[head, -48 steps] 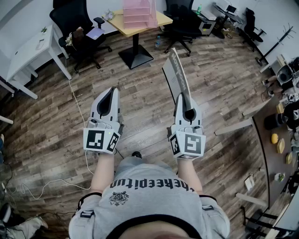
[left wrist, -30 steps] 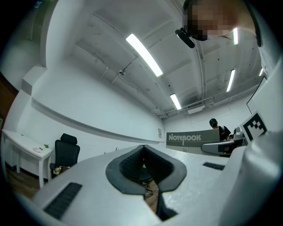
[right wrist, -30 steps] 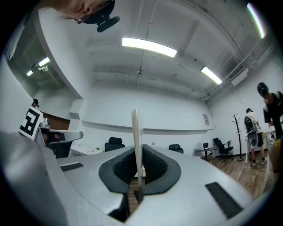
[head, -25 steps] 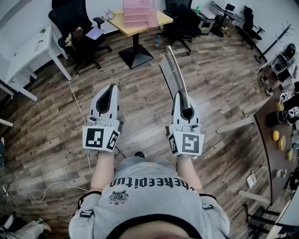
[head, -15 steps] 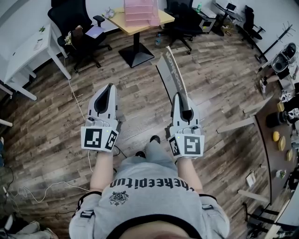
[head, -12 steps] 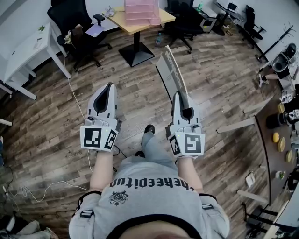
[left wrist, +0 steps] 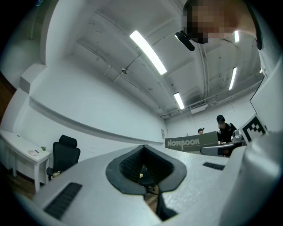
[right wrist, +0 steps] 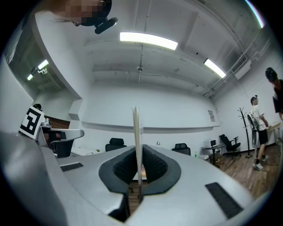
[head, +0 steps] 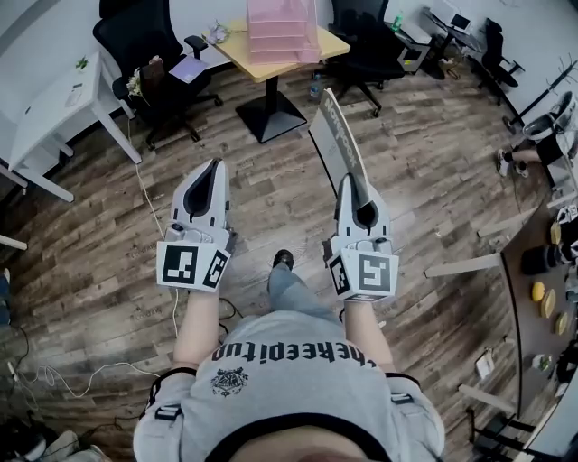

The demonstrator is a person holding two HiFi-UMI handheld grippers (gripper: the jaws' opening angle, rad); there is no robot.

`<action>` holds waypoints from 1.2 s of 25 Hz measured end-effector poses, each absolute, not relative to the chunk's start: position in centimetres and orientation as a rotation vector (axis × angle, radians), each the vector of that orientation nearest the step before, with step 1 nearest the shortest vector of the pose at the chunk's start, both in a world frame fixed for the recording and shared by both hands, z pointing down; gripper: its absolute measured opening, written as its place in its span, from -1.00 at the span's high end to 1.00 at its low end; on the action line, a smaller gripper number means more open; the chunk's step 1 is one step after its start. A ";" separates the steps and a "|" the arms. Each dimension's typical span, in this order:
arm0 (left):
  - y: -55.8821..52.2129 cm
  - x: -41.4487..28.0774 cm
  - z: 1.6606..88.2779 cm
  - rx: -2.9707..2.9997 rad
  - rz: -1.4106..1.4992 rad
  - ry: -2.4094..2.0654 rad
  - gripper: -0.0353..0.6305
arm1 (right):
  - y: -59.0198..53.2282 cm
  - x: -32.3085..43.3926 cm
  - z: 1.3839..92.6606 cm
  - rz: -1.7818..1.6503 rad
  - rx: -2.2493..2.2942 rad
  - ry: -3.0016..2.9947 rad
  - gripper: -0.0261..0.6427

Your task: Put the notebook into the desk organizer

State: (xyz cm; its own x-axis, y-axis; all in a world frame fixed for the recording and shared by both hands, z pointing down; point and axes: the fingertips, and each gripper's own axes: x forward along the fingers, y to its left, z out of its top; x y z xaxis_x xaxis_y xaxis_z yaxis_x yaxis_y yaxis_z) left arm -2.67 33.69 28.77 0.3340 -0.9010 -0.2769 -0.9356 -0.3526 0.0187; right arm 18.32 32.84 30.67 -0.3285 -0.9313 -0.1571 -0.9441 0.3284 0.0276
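Observation:
In the head view my right gripper point(head: 351, 180) is shut on a thin grey notebook point(head: 336, 135), which stands on edge and sticks out ahead of the jaws. The right gripper view shows the notebook point(right wrist: 136, 132) edge-on, pinched between the dark pads point(right wrist: 150, 165). My left gripper point(head: 215, 167) is held level beside it, shut and with nothing in it. From the left gripper view the notebook's printed cover point(left wrist: 191, 143) is seen off to the right. The pink desk organizer point(head: 282, 27) stands on a yellow table point(head: 242, 54) ahead, well beyond both grippers.
Black office chairs stand left point(head: 149, 54) and right point(head: 370, 45) of the yellow table. A white desk point(head: 54, 99) is at the far left. A cable point(head: 144, 194) trails over the wooden floor. A brown table point(head: 542, 271) with small items lies at the right edge.
The person has stepped forward, one leg now ahead. The yellow table and the pink organizer sit closer and lower in the head view. Both grippers keep their pose and hold.

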 end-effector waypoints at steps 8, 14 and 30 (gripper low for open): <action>24.7 -3.2 27.2 -2.437 0.383 1.689 0.88 | 23.7 17.4 28.9 0.168 -1.700 2.469 0.89; 18.8 -3.5 26.6 -2.432 0.384 1.679 0.88 | 17.7 16.7 28.7 0.167 -1.682 2.481 0.89; 8.6 -5.5 28.3 -2.389 0.380 1.776 0.88 | 6.2 16.0 30.1 0.139 -1.643 2.518 0.89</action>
State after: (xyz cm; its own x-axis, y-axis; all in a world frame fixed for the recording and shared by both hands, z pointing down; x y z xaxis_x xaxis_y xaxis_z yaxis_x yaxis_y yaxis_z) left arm -5.54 8.57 28.28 0.2712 -0.9198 -0.2834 -0.9553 -0.2932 0.0374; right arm 16.05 6.15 30.09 -0.3980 -0.9034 -0.1596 -0.9155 0.4023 0.0054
